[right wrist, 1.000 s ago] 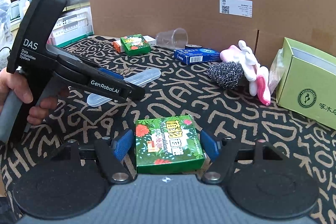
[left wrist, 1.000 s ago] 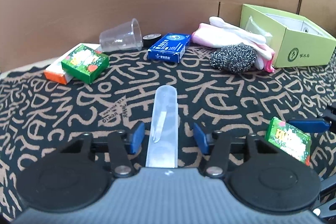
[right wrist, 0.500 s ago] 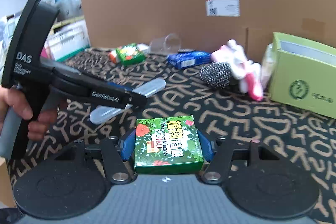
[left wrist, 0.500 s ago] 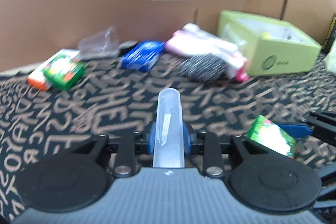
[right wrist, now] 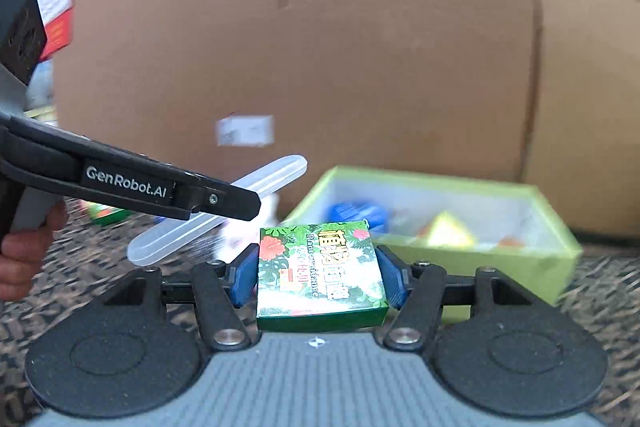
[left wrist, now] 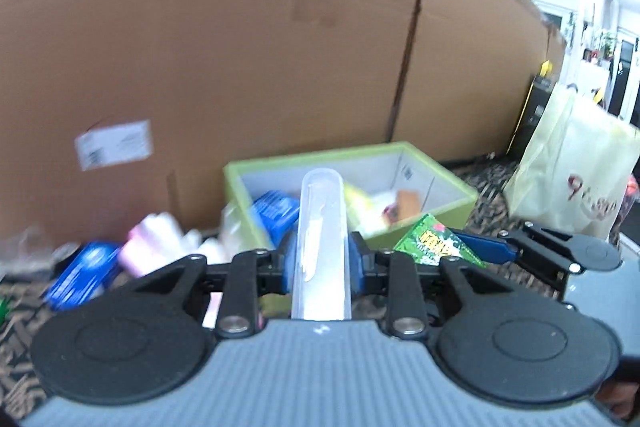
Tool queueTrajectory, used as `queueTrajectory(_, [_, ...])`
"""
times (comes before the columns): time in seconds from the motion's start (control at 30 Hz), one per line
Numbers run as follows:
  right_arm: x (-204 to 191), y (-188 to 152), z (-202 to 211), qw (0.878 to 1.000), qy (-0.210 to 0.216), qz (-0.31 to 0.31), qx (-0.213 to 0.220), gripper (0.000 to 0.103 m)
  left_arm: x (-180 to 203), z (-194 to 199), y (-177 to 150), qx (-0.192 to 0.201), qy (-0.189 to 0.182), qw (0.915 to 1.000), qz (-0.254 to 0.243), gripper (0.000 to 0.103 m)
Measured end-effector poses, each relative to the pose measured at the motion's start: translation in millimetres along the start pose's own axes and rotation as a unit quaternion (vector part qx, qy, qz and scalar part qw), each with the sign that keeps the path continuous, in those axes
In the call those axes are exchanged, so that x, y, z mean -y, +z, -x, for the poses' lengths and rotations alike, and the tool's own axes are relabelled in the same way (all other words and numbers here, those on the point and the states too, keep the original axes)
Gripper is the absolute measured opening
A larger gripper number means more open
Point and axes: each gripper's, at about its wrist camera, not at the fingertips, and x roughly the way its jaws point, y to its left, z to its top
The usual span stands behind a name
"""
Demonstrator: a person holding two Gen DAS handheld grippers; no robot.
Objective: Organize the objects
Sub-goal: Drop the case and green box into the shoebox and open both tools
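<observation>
Left hand-held gripper (left wrist: 322, 261) pinching a clear plastic case (left wrist: 322, 239) — blue pads pressed against both long sides, case pointing straight ahead, far end reaching over the near wall of the green box (left wrist: 440, 167). Lifted off the tabletop (left wrist: 16, 327), from the right wrist view the same clear plastic case (right wrist: 224, 209) slanting up to the right, held in mid-air left of the box.

Right hand-held gripper (right wrist: 318, 277) clamped on a green floral carton (right wrist: 320, 267) — pads tight on its left and right edges, printed face up, sitting just short of the green box's (right wrist: 552, 259) near-left corner. Seen from the left wrist, that carton (left wrist: 436, 243) tilted, right beside the box's near wall.

Inside the box: a blue packet (left wrist: 276, 213), something yellow (right wrist: 448, 233), and a few orange and white bits, too blurred to name. Left of the box on the patterned cloth, pink-and-white gloves (left wrist: 156, 247) and a blue carton (left wrist: 80, 277), both smeared by motion. Far left, another green carton (right wrist: 106, 215) barely showing under the left gripper's body. Behind everything, a tall cardboard wall (left wrist: 240, 47) with a white label (left wrist: 114, 143). Off to the far right, a pale plastic bag (left wrist: 572, 171).
</observation>
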Motion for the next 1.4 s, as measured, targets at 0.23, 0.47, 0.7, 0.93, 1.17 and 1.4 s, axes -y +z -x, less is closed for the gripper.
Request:
queueTrajectory(0.23, [58.8,18.9,-29.9,0.995,-0.097,-0.007,0.031,0.066,30.3,-62.8,45.7,0.007,-0.016,0.9998,-0.001,0.027])
queueTrajectory(0.47, [97.5,24.3,-85.1,0.989,-0.146,0.010,0.011,0.066,28.2,-136.9,60.1,-0.002,0.006,1.0000,-0.001,0.027])
queueTrajectory(0.7, [118.6,19.9,-123.3,0.989,-0.148,0.000,-0.006,0.067,21.6,-177.5,50.4,-0.020,0.003,0.9996,-0.018,0.054])
queueTrajectory(0.93, [120.8,8.3,-138.8,0.986,-0.159,0.028,-0.048,0.079,5.7,-155.4,32.0,0.001,0.009,1.0000,-0.002,0.093])
queueTrajectory(1.17, [102.5,30.7,-75.3,0.987,-0.152,-0.018,0.040,0.088,-6.6,-74.0,15.1,0.042,0.040,0.9981,0.020,0.103])
queueTrajectory(1.4, [39.6,25.1,-22.5,0.990,-0.102,-0.012,0.096,0.090,-42.3,-3.2,-14.6,0.054,0.081,0.9935,0.059,0.103])
